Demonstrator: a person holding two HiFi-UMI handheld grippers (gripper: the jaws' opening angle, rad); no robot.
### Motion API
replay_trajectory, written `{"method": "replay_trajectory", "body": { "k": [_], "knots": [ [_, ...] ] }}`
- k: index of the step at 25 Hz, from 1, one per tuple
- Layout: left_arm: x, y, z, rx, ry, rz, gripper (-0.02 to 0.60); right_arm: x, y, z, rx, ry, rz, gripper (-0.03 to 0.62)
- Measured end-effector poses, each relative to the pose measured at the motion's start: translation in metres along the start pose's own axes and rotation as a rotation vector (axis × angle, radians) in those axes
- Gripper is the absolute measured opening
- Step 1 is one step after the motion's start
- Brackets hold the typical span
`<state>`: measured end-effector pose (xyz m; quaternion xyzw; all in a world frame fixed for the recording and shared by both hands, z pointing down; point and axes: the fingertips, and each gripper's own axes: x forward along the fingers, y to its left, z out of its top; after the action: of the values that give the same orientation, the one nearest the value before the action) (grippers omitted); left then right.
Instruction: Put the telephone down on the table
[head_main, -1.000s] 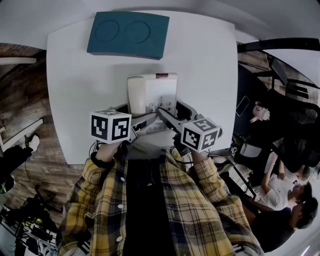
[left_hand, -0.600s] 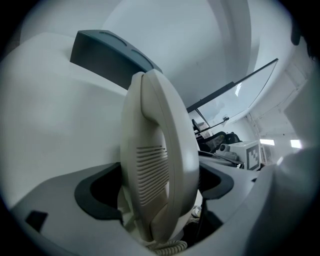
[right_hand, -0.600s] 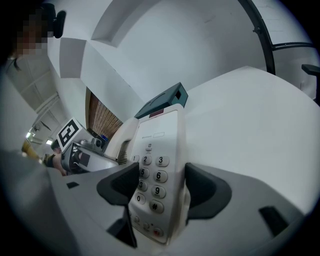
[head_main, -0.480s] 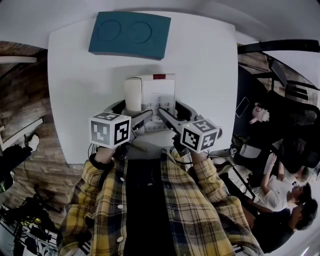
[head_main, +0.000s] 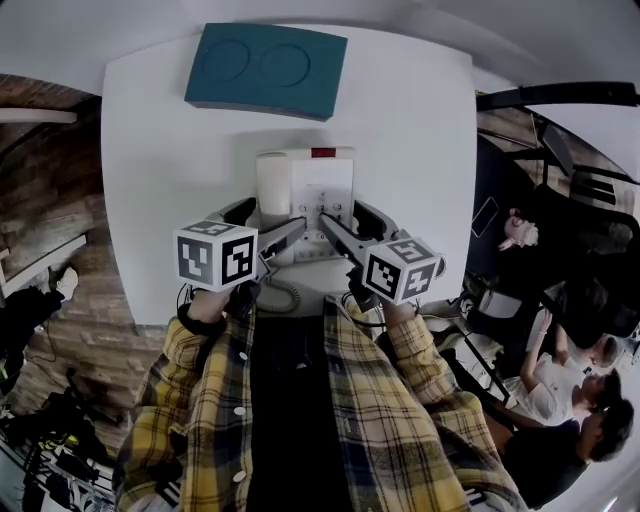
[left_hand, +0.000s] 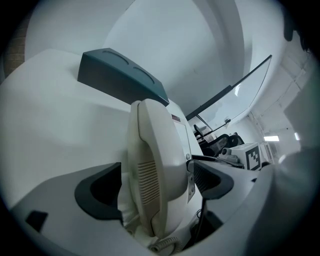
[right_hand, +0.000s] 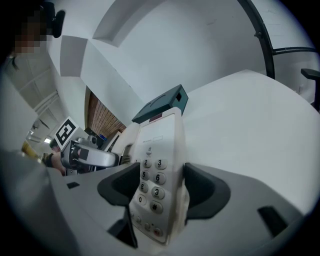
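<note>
So the left tool (left_hand: 155, 182) is clamped on the handset side of the cream corded telephone (head_main: 305, 190), the right tool (right_hand: 160, 187) on its keypad side. It's mid-frame over the white tabletop (head_main: 400, 120), can't tell if touching. A teal foam block with two round dimples (head_main: 265, 68) lies at upper centre.

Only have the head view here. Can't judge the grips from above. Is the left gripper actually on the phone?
Observer: Yes. Its own view shows the left gripper closed around the handset side of the telephone, with a pad on each flank.
Operator: And the right?
Observer: The right gripper is closed on the keypad side. One pad sits on the telephone's outer edge, the other beside the 5 and 8 keys.
Operator: Cord snagged?
Observer: The coiled cord bunches just under the left jaws. Can't tell whether it is caught.
</note>
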<state>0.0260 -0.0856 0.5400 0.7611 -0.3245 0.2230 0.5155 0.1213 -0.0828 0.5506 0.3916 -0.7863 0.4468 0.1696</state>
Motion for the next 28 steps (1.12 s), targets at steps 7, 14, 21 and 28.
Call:
{"method": "replay_trajectory", "body": {
  "k": [7,14,21,28],
  "knots": [
    [-0.005,-0.012,0.007,0.046,-0.034,-0.03,0.44,-0.008,0.0,0.01,-0.024,-0.028,-0.02,0.291],
    [-0.018,-0.02,0.014,0.087,-0.087,-0.026,0.44,-0.022,0.005,0.026,-0.087,-0.066,-0.032,0.293],
    [-0.043,-0.041,0.031,0.155,-0.187,-0.038,0.44,-0.037,0.039,0.042,-0.229,-0.088,0.012,0.291],
    [-0.075,-0.077,0.05,0.226,-0.323,-0.095,0.44,-0.06,0.076,0.071,-0.37,-0.187,0.025,0.224]
  ]
}}
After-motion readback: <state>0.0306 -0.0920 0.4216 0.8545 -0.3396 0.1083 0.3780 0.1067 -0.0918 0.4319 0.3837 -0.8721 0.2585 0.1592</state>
